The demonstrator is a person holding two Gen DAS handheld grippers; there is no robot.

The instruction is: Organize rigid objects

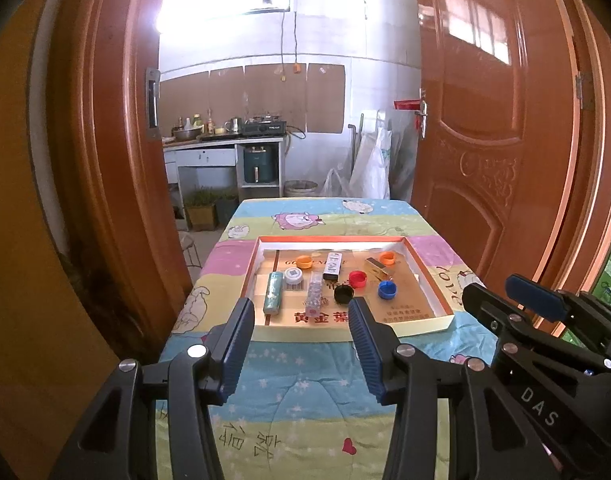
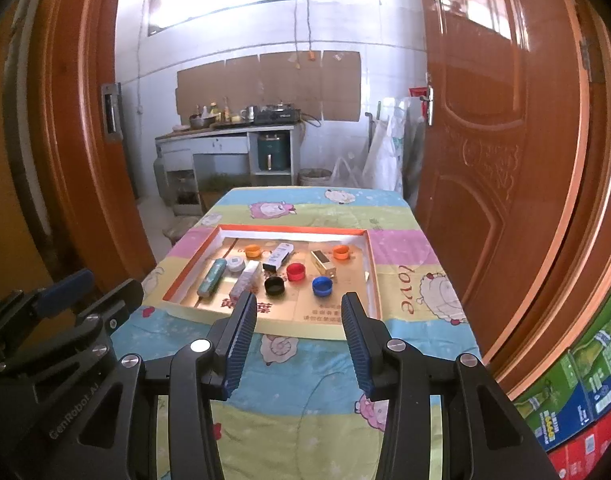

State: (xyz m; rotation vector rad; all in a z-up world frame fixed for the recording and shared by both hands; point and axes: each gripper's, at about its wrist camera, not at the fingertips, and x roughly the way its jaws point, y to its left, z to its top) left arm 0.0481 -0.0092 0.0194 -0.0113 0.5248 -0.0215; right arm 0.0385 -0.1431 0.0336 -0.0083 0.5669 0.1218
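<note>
A shallow orange-rimmed box lid (image 1: 429,280) (image 2: 375,280) lies on the table. In it lie a teal tube (image 1: 273,291) (image 2: 211,277), a clear speckled tube (image 1: 314,293) (image 2: 245,278), a white cap (image 1: 292,275), a white and black box (image 1: 332,266) (image 2: 277,257), a gold box (image 1: 375,268) (image 2: 322,263), and orange (image 1: 304,261), red (image 1: 358,279) (image 2: 296,272), black (image 1: 343,293) (image 2: 274,285) and blue (image 1: 387,290) (image 2: 322,285) caps. My left gripper (image 1: 301,312) and right gripper (image 2: 295,308) are open and empty, hovering short of the lid's near edge.
The table wears a cartoon-print quilt (image 1: 305,400). Open wooden doors (image 1: 485,120) flank it on both sides. A kitchen counter (image 1: 225,140) stands behind. Stacked cartons (image 2: 577,400) sit at the right. The right gripper body (image 1: 545,340) shows in the left view.
</note>
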